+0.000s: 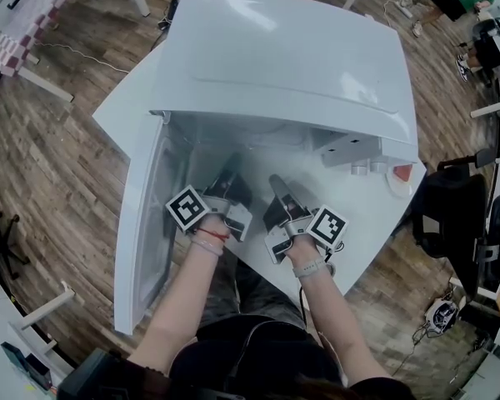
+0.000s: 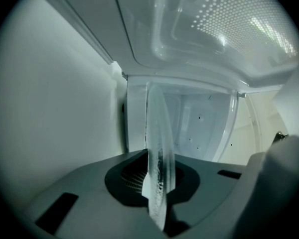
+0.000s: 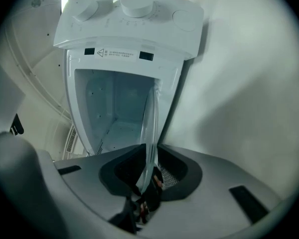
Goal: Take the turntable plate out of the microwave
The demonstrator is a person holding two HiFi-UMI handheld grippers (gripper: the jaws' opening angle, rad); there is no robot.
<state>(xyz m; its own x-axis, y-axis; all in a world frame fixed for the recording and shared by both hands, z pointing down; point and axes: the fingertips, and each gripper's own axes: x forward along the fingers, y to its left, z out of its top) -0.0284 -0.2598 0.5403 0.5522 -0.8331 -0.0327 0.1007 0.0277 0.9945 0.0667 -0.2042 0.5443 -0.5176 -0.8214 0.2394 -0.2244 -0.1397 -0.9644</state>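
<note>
With the left gripper [image 2: 158, 180] clenched on the glass turntable plate [image 2: 159, 133] and the right gripper [image 3: 150, 173] slack around its rim, re-clamp the right before drawing the plate, ahead of the fingers, from the microwave [image 1: 283, 57].

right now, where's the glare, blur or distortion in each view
head view: sheen on the microwave top, room edges bent; left gripper view: black round border, glare on the dotted panel, plate rim blurry; right gripper view: same border, dials stretched
</note>
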